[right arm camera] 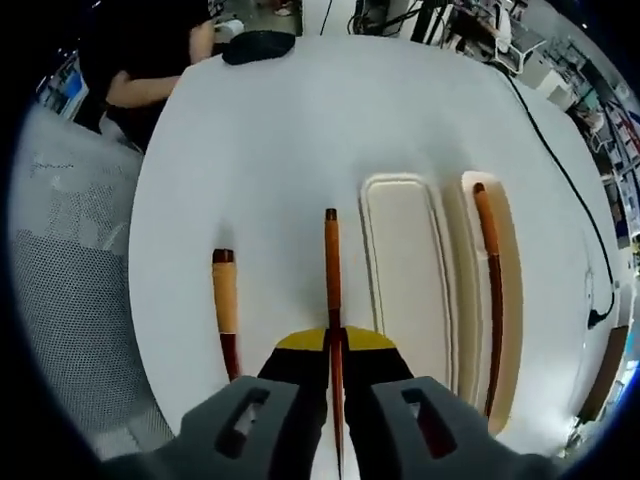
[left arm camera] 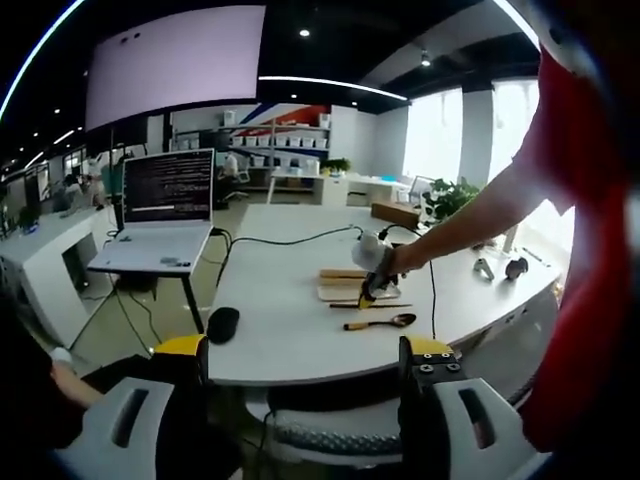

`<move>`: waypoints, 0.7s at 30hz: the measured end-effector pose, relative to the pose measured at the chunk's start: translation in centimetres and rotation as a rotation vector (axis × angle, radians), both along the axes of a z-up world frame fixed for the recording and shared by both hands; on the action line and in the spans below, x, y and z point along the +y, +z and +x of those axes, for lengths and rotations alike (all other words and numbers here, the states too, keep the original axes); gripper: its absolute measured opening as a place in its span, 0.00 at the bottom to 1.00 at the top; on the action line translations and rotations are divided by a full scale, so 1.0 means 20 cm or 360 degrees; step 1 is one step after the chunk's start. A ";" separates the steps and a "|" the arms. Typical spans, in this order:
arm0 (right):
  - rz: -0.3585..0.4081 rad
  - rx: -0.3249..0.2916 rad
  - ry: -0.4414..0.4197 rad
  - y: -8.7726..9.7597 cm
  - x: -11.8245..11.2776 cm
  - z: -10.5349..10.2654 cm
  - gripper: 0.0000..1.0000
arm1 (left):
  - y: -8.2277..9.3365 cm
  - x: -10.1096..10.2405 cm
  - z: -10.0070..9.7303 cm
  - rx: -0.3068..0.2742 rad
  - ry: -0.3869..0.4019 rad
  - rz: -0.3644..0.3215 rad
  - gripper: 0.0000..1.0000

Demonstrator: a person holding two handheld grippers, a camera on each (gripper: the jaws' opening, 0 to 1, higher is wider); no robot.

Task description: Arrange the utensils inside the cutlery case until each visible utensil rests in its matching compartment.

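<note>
My right gripper (right arm camera: 335,340) is shut on a thin red-brown chopstick (right arm camera: 331,270) that points away over the white table. To its right lies the cream cutlery case (right arm camera: 400,270); its near compartment is bare and the far one holds a long brown utensil (right arm camera: 492,290). Left of the chopstick, a wooden spoon (right arm camera: 225,300) rests on the table. In the left gripper view, my left gripper (left arm camera: 307,350) stands open well back from the table. Beyond it a person's arm holds the right gripper (left arm camera: 368,290) over the case (left arm camera: 340,285), chopstick (left arm camera: 345,305) and spoon (left arm camera: 385,322).
A laptop (left arm camera: 165,215) sits on a stand at the table's left, with a black mouse (left arm camera: 222,323) near the front edge. A black cable (left arm camera: 290,240) runs across the table. A mesh chair (left arm camera: 330,435) stands below the edge. A person (right arm camera: 150,70) sits at the far side.
</note>
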State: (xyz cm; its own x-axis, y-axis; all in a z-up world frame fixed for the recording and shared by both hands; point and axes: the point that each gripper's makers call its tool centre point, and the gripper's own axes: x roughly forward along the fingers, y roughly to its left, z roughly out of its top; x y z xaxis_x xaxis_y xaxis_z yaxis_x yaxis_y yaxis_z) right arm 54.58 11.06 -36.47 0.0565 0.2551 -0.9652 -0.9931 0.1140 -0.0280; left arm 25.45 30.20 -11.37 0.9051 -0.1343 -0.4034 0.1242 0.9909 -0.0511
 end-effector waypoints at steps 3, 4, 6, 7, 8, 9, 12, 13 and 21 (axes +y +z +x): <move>0.0028 -0.0077 0.0086 0.01 -0.01 -0.03 0.01 | -0.01 0.02 0.00 -0.0005 0.0018 -0.0011 0.80; 0.0027 -0.0104 0.0113 0.01 -0.01 -0.04 0.01 | -0.01 0.02 0.01 -0.0006 0.0025 -0.0024 0.79; 0.0026 -0.0133 0.0121 0.00 0.00 -0.03 0.01 | -0.01 0.03 0.02 -0.0006 0.0027 -0.0039 0.79; 0.0020 -0.0139 0.0109 0.00 0.01 -0.04 0.01 | 0.00 0.02 0.03 -0.0010 0.0026 -0.0042 0.79; 0.0014 -0.0149 0.0103 0.01 0.01 -0.04 0.01 | 0.01 0.02 0.04 -0.0020 0.0023 -0.0045 0.79; 0.0005 -0.0162 0.0115 0.01 0.01 -0.04 0.01 | 0.02 0.02 0.04 -0.0026 0.0017 -0.0047 0.79; -0.0011 -0.0164 0.0117 0.01 0.01 -0.04 0.00 | 0.03 0.00 0.06 -0.0035 -0.0005 -0.0034 0.79; -0.0009 -0.0160 0.0113 0.01 0.01 -0.04 0.00 | 0.03 0.00 0.07 -0.0036 -0.0013 -0.0031 0.79; 0.0040 -0.0070 0.0027 0.02 0.00 -0.01 0.00 | 0.04 -0.03 0.08 -0.0012 -0.0041 -0.0037 0.78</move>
State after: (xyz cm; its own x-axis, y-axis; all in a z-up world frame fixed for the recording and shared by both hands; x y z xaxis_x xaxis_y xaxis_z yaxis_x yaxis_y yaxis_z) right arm 54.40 11.12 -36.16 0.0943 0.2803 -0.9553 -0.9927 0.0985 -0.0691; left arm 26.99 29.64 -10.61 0.9042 -0.1670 -0.3932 0.1503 0.9859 -0.0732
